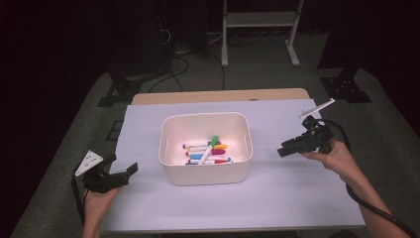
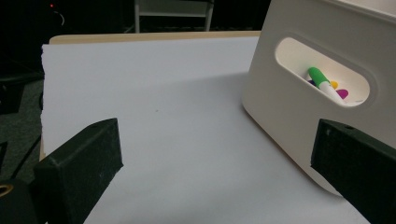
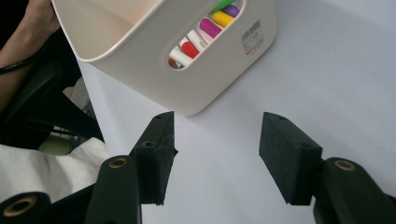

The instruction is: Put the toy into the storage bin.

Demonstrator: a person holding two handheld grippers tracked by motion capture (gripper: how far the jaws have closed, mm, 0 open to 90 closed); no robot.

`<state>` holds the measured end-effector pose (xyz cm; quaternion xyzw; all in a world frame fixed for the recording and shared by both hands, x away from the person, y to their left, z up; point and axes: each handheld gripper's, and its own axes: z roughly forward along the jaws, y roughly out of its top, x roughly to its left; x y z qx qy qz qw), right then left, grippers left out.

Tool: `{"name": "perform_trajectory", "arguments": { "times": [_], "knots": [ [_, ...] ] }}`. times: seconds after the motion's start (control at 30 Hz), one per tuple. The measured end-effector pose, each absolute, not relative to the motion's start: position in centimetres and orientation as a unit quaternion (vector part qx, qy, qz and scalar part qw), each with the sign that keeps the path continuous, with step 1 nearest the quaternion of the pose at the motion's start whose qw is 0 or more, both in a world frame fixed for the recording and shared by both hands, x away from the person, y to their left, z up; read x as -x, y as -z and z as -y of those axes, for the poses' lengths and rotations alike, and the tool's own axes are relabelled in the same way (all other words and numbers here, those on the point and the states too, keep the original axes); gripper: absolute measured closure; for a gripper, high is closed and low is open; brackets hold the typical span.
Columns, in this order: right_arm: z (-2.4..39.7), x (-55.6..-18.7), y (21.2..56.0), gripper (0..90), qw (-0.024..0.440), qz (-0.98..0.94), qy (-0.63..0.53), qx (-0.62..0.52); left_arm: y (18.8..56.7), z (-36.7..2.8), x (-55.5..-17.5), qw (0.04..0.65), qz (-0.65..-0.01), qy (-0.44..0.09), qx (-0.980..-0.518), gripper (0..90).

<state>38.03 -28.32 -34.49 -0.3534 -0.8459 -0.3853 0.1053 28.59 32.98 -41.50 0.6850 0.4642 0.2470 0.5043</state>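
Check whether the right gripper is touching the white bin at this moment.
Apart. In the right gripper view, the right gripper has open, empty jaws with bare table surface between their tips and the white bin. The high view shows the same gap.

2 black hand-held grippers (image 1: 132, 169) (image 1: 282, 150), grey triangular plates, black cables.

Markers (image 1: 207, 151) lie in a white bin (image 1: 205, 174), flanked by left gripper (image 1: 130, 170) and right gripper (image 1: 283, 149), both open.

A grey carpet floor (image 1: 277, 74) lies around the table; at the upper middle stands a white metal frame (image 1: 260, 29), and the room behind is dark.
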Motion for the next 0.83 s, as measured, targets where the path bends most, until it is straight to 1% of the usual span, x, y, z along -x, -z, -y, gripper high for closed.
{"name": "perform_trajectory", "arguments": {
  "times": [0.43,0.67,0.83],
  "knots": [
    [30.5,-37.0,37.3,42.4,0.109,0.83,0.392,0.382,41.5,-33.1,-28.4,0.502,-0.468,-0.248,-0.684,0.7],
    [31.4,-35.6,39.5,41.5,0.109,0.824,0.391,0.396,41.6,-33.0,-28.4,0.5,-0.467,-0.249,-0.686,0.7],
    [32.3,-34.2,41.0,39.8,0.1,0.815,0.4,0.406,41.5,-32.8,-28.4,0.497,-0.463,-0.251,-0.69,0.7]
  ]
}}
